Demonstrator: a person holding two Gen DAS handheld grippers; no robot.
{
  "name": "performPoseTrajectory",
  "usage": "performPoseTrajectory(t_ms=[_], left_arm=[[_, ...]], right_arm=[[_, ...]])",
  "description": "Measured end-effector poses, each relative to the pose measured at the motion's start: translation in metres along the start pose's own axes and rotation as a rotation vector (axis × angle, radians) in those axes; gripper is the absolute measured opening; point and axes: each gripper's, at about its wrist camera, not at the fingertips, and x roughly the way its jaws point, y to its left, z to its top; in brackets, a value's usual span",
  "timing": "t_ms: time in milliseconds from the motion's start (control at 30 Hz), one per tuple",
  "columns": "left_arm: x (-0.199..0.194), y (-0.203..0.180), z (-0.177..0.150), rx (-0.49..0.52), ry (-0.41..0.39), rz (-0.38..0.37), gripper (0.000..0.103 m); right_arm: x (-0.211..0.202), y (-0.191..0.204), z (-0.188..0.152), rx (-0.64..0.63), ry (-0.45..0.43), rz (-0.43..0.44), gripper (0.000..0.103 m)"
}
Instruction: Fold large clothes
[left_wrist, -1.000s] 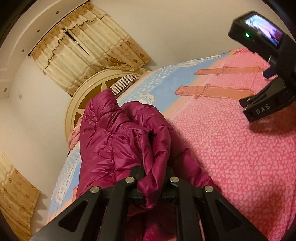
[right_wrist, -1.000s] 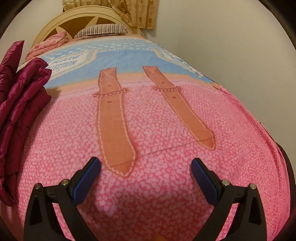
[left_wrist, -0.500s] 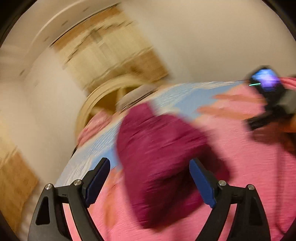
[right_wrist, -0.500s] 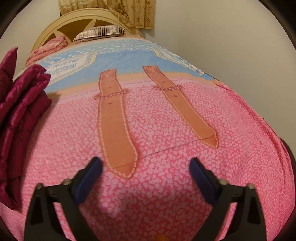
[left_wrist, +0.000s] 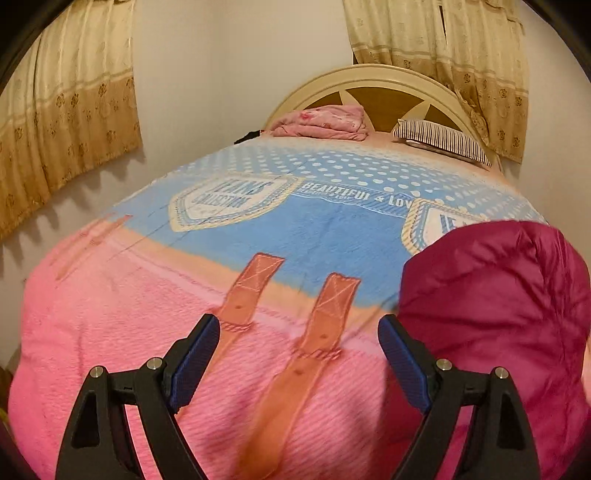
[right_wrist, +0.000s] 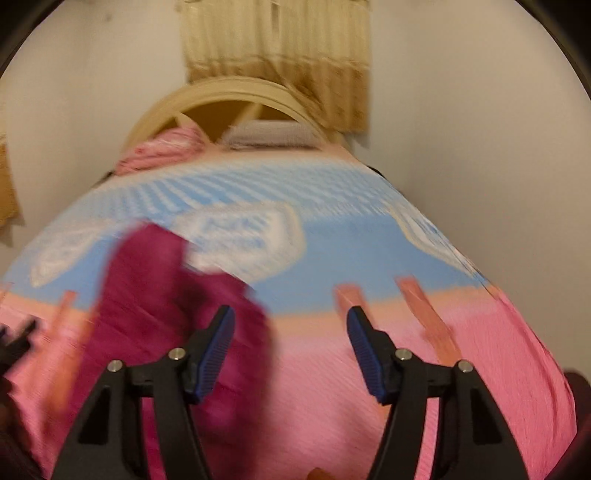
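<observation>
Left gripper (left_wrist: 299, 365) gapes empty over the bed (left_wrist: 110, 314), the magenta jacket (left_wrist: 495, 302) lying released. Right gripper (right_wrist: 290, 350), jaws just narrowing on nothing, likely approaches the next fold.

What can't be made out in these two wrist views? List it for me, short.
- Magenta jacket: left wrist view, cut off by the right edge and partly behind the left claw; how it is folded can't be told.
- Same jacket: right wrist view, motion-blurred; its sleeves and collar are not distinguishable.
- Blanket lettering: unreadable in the right wrist view from blur.
- Dark object at the left edge: right wrist view, cut off and blurred.
</observation>
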Motion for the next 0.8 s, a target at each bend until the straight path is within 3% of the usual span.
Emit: performPoseTrajectory(t_ms=[133,300,567,800], left_arm=[[0.014,-0.021,0.012,0.01,0.011,0.023,0.088],[0.041,-0.036,0.016,0.013,0.073,-0.004,0.088],[0.058,-0.081,-0.01,0.16,0.104,-0.038,0.088],[0.057,-0.111,-0.023,0.26,0.072,0.011,0.088]], right_arm=[[0.019,0.058,0.023,-0.039,-0.006,0.039,0.065],[0.065,0.09,0.018,-0.063,0.063,0.014,0.063],[0.104,0.048,-0.036,0.003,0.166,-0.018,0.06],[0.111,0.029,-0.054,0.051,0.174,-0.02,0.06]])
